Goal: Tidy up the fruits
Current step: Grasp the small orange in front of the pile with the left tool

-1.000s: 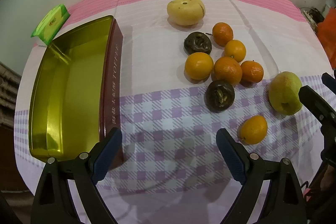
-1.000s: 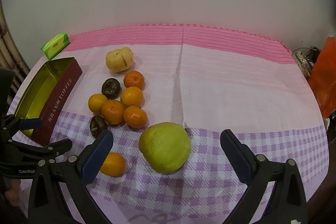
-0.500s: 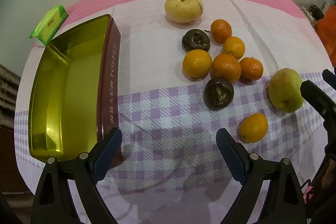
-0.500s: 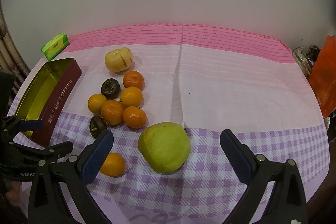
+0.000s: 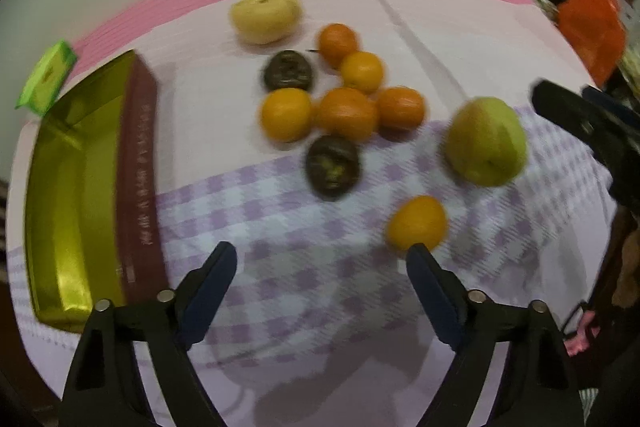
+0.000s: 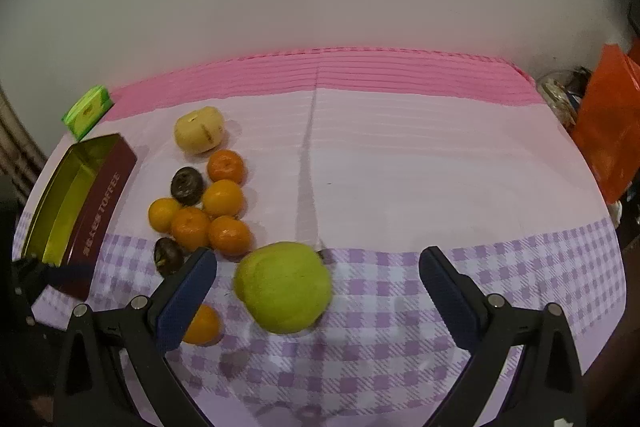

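1. The fruit lies loose on the bench, which wears a pink and lilac-check cloth. Six oranges: five huddle in a cluster, touching one another, and a sixth orange sits alone nearer the front edge.
2. Two dark wrinkled fruits lie in among that cluster. One green pear rests on the checks, just right of the pile. One pale yellow fruit sits behind it all.
3. One open tin, gold inside and maroon outside, stands at the left edge with nothing in it that I can see. A green packet lies beyond it at the back corner.
4. The right half of the cloth is bare, right to the edge.
5. The left tongs have just been narrowing yet stand apart, nothing between them, over the checks by the lone orange.
6. The right tongs gape wide either side of the pear, not touching it.
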Tool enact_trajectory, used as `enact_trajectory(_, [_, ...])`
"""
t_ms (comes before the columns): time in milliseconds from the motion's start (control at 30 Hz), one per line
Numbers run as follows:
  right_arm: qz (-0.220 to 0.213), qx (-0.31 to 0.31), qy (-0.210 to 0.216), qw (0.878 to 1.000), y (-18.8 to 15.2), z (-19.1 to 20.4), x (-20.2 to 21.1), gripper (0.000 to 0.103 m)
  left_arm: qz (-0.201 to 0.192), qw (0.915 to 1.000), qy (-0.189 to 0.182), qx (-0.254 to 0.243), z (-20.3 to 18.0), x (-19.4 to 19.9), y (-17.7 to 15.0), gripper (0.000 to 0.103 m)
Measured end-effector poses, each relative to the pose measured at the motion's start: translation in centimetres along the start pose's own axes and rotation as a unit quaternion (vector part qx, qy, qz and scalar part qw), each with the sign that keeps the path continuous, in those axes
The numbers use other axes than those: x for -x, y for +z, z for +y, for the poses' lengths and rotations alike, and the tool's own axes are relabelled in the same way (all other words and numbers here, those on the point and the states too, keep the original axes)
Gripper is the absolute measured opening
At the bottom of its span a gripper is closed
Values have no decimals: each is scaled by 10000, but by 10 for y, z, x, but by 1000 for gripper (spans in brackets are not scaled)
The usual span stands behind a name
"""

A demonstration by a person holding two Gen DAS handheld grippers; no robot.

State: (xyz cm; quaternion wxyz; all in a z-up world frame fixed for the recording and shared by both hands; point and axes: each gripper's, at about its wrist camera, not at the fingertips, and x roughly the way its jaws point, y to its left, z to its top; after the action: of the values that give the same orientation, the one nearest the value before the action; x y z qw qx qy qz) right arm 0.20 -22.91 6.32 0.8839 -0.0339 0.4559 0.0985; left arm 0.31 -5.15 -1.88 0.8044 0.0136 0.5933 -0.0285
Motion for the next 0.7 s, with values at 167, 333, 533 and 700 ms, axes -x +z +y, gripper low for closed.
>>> enact_trajectory(167, [70,-310,-48,9995,2,-16,-2,100,33,9992,-306,-259,-17,-5,6,74])
enact_trajectory(333, [90,-471,4,9989,3,-24,-2,100,111,9974,-363,-620,-39,-17,14,67])
enact_trajectory(533, [82,-447,38,9990,3,-25,-2,100,287,9955,-540,-717,-50,-27,17,51])
enact_trajectory(700, [146,-426,50,9990,3,-22,-3,100,276,9956,-451,-773,-59,-37,26,44])
